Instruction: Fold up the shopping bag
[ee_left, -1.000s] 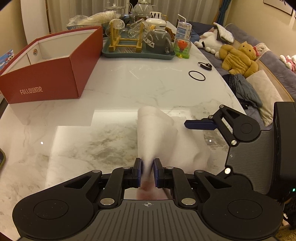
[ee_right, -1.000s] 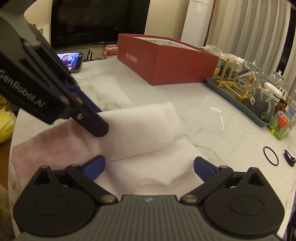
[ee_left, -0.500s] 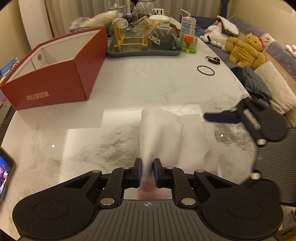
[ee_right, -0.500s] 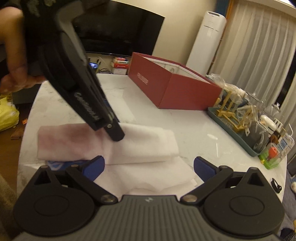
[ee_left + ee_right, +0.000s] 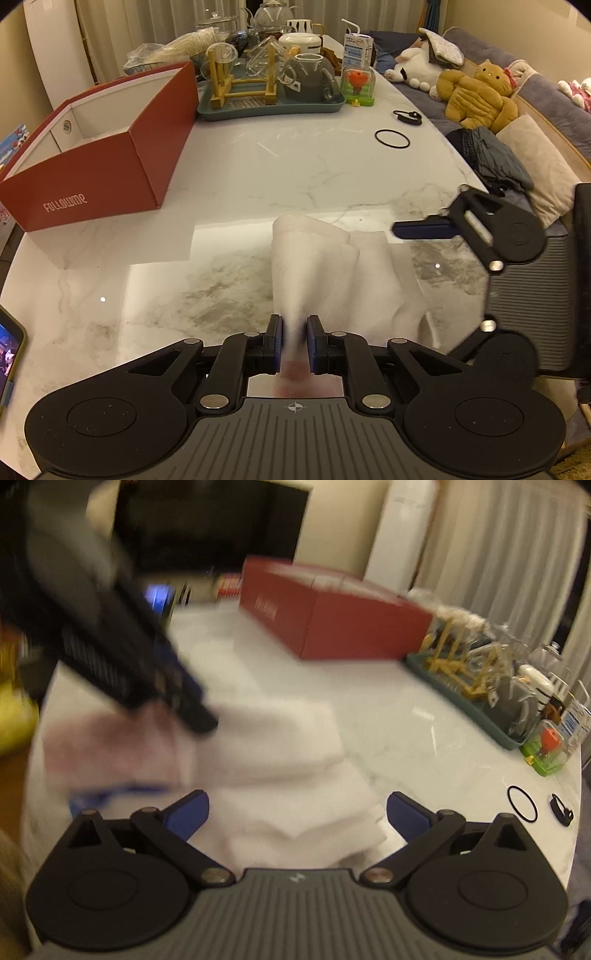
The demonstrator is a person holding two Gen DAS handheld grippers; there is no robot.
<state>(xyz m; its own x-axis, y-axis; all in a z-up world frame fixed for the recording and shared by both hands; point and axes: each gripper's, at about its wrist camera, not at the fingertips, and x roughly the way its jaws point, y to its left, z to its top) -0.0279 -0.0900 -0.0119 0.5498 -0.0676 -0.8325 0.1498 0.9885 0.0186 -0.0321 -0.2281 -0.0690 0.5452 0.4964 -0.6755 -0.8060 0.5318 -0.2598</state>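
White, soft shopping bag (image 5: pixel 314 266) on the marble surface (image 5: pixel 258 173), partly folded, one end pinched between the jaws of the left gripper (image 5: pixel 294 345), which are pressed nearly together on the cloth. From those jaws the bag's long axis runs straight ahead and away, a raised fold standing up just in front of the pads; a flatter layer spreads off to their right side. Right gripper (image 5: pixel 297 810) has its jaws spread wide, nothing between them, hovering over that flatter layer, which lies directly ahead of and below its fingers. In the right wrist view, blurred, the bag stretches crosswise to these jaws, pinkish end under the left gripper. Judgement: the open right jaws are nearer the free layer, so that hand looks placed to take the next pinch, while the left anchors the end
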